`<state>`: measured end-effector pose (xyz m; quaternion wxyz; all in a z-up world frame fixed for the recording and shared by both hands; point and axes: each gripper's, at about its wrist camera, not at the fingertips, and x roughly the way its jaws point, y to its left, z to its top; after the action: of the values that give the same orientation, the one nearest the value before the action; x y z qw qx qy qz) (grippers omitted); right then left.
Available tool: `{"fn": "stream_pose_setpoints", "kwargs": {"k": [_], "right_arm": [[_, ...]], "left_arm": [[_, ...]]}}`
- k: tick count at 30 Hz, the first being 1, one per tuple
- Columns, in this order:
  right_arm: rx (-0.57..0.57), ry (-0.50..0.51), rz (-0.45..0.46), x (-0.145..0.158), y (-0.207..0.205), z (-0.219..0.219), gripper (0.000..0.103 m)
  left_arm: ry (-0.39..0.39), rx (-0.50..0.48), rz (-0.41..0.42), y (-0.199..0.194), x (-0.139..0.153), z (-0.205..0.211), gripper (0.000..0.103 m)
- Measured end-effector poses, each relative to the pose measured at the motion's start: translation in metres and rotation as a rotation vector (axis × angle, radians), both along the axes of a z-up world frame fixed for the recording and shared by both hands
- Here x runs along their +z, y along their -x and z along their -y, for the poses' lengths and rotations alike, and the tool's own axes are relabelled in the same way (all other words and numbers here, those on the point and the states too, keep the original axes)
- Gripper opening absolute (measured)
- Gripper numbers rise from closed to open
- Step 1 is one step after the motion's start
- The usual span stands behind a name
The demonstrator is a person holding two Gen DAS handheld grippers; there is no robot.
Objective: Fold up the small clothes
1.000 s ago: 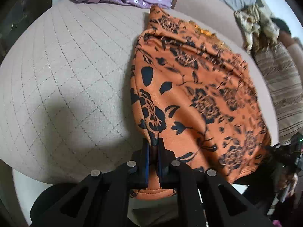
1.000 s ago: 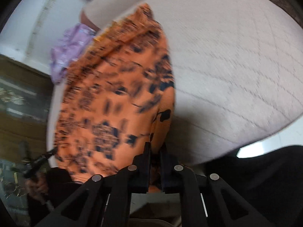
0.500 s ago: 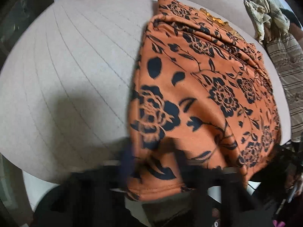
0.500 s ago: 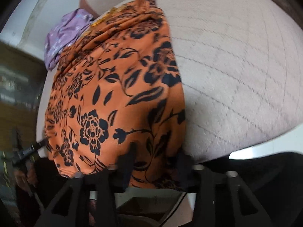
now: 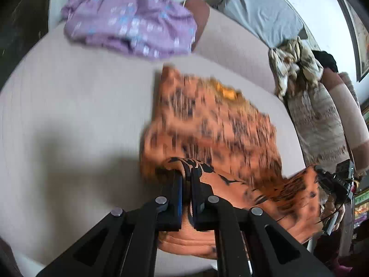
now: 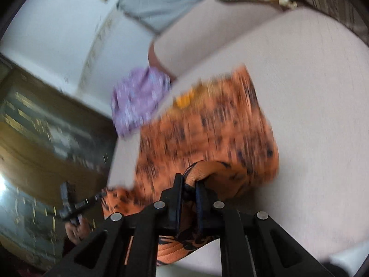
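The orange cloth (image 5: 214, 124) w/ black flower print lies on the beige cushion (image 5: 76, 115), most of it spread flat ahead of both tongs. Its near hem is off the cushion and curls back toward the cameras. The long axis looks to run away from the holder toward the far edge, though blur makes the outline rough. A yellow patch (image 5: 227, 92), prob. a label or lining, shows near the far end.

The left gripper (image 5: 186, 180) is clamped narrow on the near-left corner of the hem; cloth sits pinched between the pads and bunches under the frame. The right gripper (image 6: 189, 184) is likewise pinched tight on the near-right corner, a fold of cloth looping over its tips. So both hold the same near edge, one corner each, neither nearer than the other.

The relation that matters: the free body of the cloth lies forward of the tongs, so the held hem must travel forward over it to meet the far end. Judged from this, the fold is started, not landed.

Beyond the far edge, a purple garment (image 5: 129, 25) rests apart from the orange one, up against the backrest. A grey pillow (image 5: 260, 11) and a crumpled pale cloth (image 5: 295, 64) sit further right.
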<state>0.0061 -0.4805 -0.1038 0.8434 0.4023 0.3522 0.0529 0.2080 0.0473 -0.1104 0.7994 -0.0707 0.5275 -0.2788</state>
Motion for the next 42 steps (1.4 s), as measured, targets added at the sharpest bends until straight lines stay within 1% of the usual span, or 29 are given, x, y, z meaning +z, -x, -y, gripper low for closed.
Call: {"fn": "stream_pose_setpoints", "kwargs": {"k": [2, 4, 6, 7, 9, 10, 11, 12, 13, 14, 15, 16, 17, 18, 19, 21, 22, 24, 25, 27, 29, 30, 32, 33, 35, 37, 39, 41, 42], "right_arm": [[-0.080, 0.022, 0.044, 0.015, -0.038, 0.028, 0.011], [-0.143, -0.009, 0.070, 0.016, -0.068, 0.054, 0.011], [-0.229, -0.050, 0.088, 0.005, -0.109, 0.083, 0.011], [-0.266, -0.063, 0.092, -0.004, -0.130, 0.096, 0.015], [-0.311, -0.077, 0.093, -0.022, -0.156, 0.112, 0.017], [-0.332, -0.095, 0.065, -0.036, -0.168, 0.119, 0.027], [-0.356, -0.126, 0.025, -0.054, -0.178, 0.125, 0.035], [-0.379, -0.161, 0.003, -0.069, -0.179, 0.128, 0.059], [-0.404, -0.202, 0.004, -0.082, -0.175, 0.132, 0.069], [-0.436, -0.223, 0.025, -0.092, -0.166, 0.133, 0.069], [-0.452, -0.208, 0.045, -0.098, -0.156, 0.133, 0.069], [-0.457, -0.169, 0.048, -0.098, -0.151, 0.130, 0.069], [-0.452, -0.106, 0.028, -0.095, -0.150, 0.124, 0.069], [-0.403, -0.059, 0.019, -0.087, -0.156, 0.113, 0.069], [-0.338, -0.030, 0.035, -0.080, -0.162, 0.101, 0.069], [-0.184, 0.091, 0.054, -0.059, -0.184, 0.054, 0.069], [-0.096, 0.140, 0.052, -0.052, -0.197, 0.024, 0.067], [0.057, 0.195, 0.030, -0.050, -0.219, -0.028, 0.067], [0.131, 0.227, 0.005, -0.052, -0.233, -0.059, 0.064], [0.267, 0.285, -0.045, -0.060, -0.265, -0.116, 0.059], [0.403, 0.369, -0.105, -0.073, -0.296, -0.173, 0.059], [0.431, 0.439, -0.120, -0.077, -0.314, -0.197, 0.059], [0.441, 0.542, -0.107, -0.079, -0.346, -0.228, 0.059], [0.433, 0.560, -0.111, -0.080, -0.367, -0.236, 0.057], [0.339, 0.540, -0.124, -0.078, -0.414, -0.238, 0.057], [0.227, 0.506, -0.093, -0.067, -0.440, -0.221, 0.057], [0.079, 0.441, -0.022, -0.050, -0.436, -0.193, 0.057], [0.038, 0.406, 0.010, -0.038, -0.413, -0.170, 0.057], [0.038, 0.413, 0.020, -0.033, -0.397, -0.162, 0.057]], "left_arm": [[-0.002, 0.023, 0.009, -0.046, 0.007, 0.020, 0.006], [-0.005, 0.054, 0.015, -0.091, 0.005, 0.040, 0.006], [-0.015, 0.088, 0.023, -0.138, -0.007, 0.066, 0.009], [-0.026, 0.109, 0.023, -0.157, -0.015, 0.071, 0.011], [-0.075, 0.203, -0.002, -0.188, -0.044, 0.077, 0.012], [-0.099, 0.256, -0.026, -0.198, -0.060, 0.075, 0.017], [-0.112, 0.292, -0.048, -0.203, -0.071, 0.070, 0.019], [-0.114, 0.324, -0.070, -0.204, -0.083, 0.063, 0.020], [-0.094, 0.346, -0.074, -0.200, -0.089, 0.054, 0.020], [-0.048, 0.370, -0.047, -0.188, -0.089, 0.042, 0.020], [-0.022, 0.386, -0.013, -0.176, -0.088, 0.035, 0.022], [-0.013, 0.398, 0.026, -0.160, -0.086, 0.029, 0.031], [-0.029, 0.390, 0.064, -0.138, -0.082, 0.028, 0.038], [-0.045, 0.372, 0.088, -0.119, -0.081, 0.030, 0.049], [-0.058, 0.359, 0.100, -0.108, -0.081, 0.032, 0.053], [-0.113, 0.319, 0.133, -0.076, -0.083, 0.047, 0.053], [-0.141, 0.305, 0.145, -0.069, -0.084, 0.055, 0.053], [-0.235, 0.253, 0.166, -0.064, -0.088, 0.073, 0.054], [-0.256, 0.219, 0.173, -0.063, -0.092, 0.076, 0.054], [-0.259, 0.206, 0.163, -0.065, -0.100, 0.075, 0.055], [-0.204, 0.218, 0.121, -0.071, -0.107, 0.064, 0.061], [-0.187, 0.225, 0.100, -0.074, -0.110, 0.059, 0.065], [-0.155, 0.234, 0.068, -0.077, -0.114, 0.055, 0.066], [-0.144, 0.236, 0.066, -0.078, -0.114, 0.054, 0.066], [-0.166, 0.218, 0.100, -0.075, -0.112, 0.058, 0.066], [-0.192, 0.204, 0.127, -0.073, -0.110, 0.063, 0.066], [-0.194, 0.202, 0.130, -0.073, -0.106, 0.063, 0.066], [-0.192, 0.224, 0.147, -0.074, -0.100, 0.061, 0.066], [-0.194, 0.235, 0.168, -0.073, -0.096, 0.059, 0.066]]}}
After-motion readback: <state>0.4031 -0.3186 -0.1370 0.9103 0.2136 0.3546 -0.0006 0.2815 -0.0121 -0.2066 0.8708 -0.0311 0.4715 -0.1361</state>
